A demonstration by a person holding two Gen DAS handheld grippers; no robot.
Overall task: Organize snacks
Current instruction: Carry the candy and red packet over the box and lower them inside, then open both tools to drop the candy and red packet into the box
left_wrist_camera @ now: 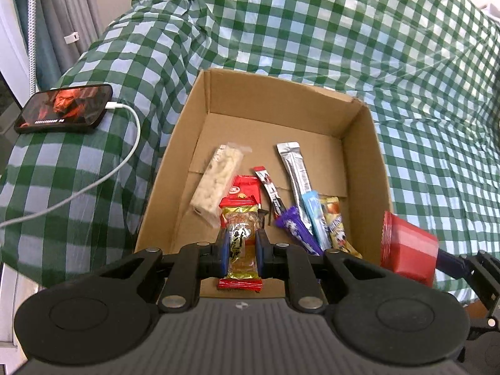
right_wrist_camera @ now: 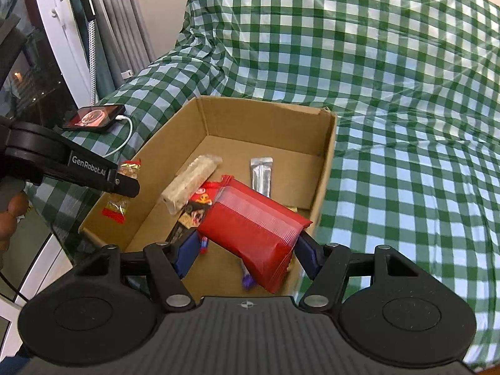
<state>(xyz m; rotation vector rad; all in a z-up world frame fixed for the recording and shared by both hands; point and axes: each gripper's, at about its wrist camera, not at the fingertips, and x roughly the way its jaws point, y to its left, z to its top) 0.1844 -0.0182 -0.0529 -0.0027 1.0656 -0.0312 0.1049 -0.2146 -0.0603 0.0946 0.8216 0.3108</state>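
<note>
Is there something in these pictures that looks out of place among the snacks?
Yes: a phone with its screen lit, plugged into a white cable, lies on the checked cloth left of the cardboard box. It is no snack.

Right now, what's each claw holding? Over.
Left gripper shut on gold snack bar. Right gripper clamps red packet. Both over cardboard box. Nothing blocking.

A green-and-white checked cloth [left_wrist_camera: 312, 31] covers the surface ahead of my jaws. On it, straight ahead, sits the open cardboard box [left_wrist_camera: 275, 100]; far left of my jaws lie a phone [left_wrist_camera: 65, 109] and its white cable [left_wrist_camera: 125, 156].
</note>
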